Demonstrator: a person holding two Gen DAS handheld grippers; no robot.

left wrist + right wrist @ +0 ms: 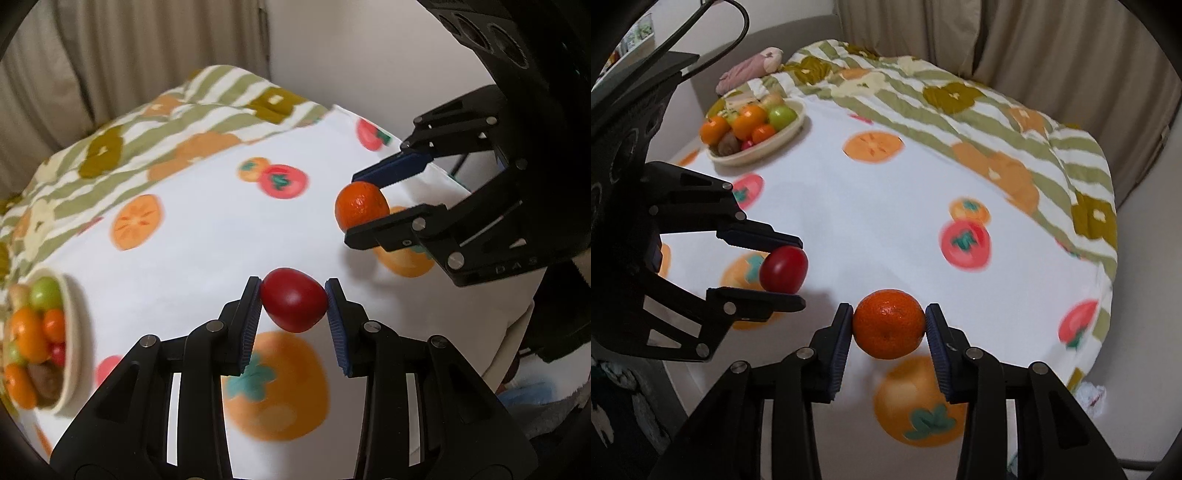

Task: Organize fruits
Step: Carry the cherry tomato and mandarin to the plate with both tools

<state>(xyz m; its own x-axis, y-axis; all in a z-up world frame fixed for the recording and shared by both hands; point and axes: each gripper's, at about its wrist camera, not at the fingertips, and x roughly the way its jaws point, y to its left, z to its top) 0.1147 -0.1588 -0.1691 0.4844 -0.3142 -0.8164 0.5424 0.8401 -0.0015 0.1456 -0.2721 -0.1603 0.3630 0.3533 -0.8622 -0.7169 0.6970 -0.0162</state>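
Note:
My left gripper (294, 301) is shut on a dark red fruit (294, 304) and holds it above the fruit-print cloth. It also shows in the right wrist view (786, 271), at the left, with the red fruit (783, 269) between its fingers. My right gripper (889, 325) is shut on an orange mandarin (889, 325), held above the cloth. It shows in the left wrist view (364, 218) at the right with the mandarin (360, 205). A cream bowl (792, 129) holds several fruits; it also sits at the far left of the left wrist view (74, 332).
The white cloth with printed persimmons and tomatoes (886, 221) covers the surface. A striped green and orange blanket (1015, 122) is bunched along the far side. Beige curtains (1052, 44) hang behind. A pink soft item (746, 70) lies beyond the bowl.

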